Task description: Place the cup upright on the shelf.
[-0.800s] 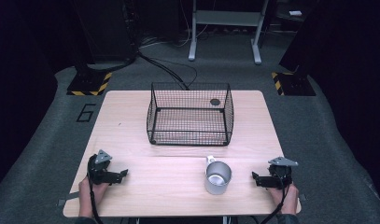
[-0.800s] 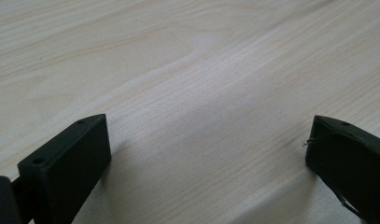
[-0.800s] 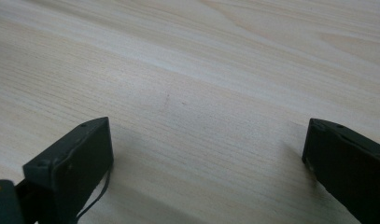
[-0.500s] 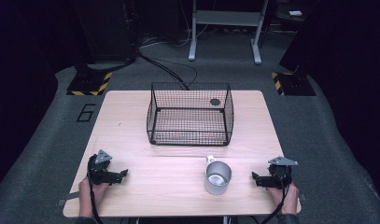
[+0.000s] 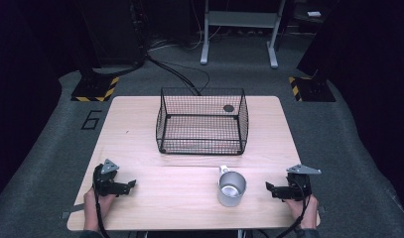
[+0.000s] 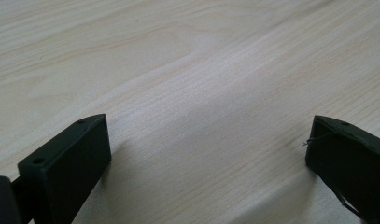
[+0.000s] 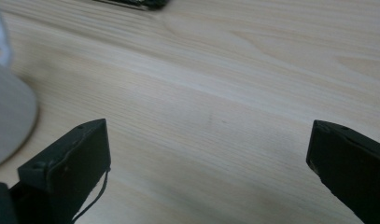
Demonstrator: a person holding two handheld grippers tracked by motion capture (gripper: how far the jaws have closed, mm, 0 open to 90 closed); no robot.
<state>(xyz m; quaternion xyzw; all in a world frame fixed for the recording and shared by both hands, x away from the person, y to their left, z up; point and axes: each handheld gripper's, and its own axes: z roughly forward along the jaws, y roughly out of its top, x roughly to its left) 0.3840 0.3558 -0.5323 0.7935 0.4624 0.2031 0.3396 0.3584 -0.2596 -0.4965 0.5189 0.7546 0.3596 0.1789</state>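
A metal mug [image 5: 232, 187] stands upright on the wooden bench [image 5: 140, 134], lower centre-right in the high view, in front of the black wire basket [image 5: 202, 121]. The right gripper [image 5: 270, 188], lower right, is near the mug but apart from it, jaws spread wide over bare wood. The left gripper [image 5: 132, 184], lower left, is likewise released, well apart from the mug.
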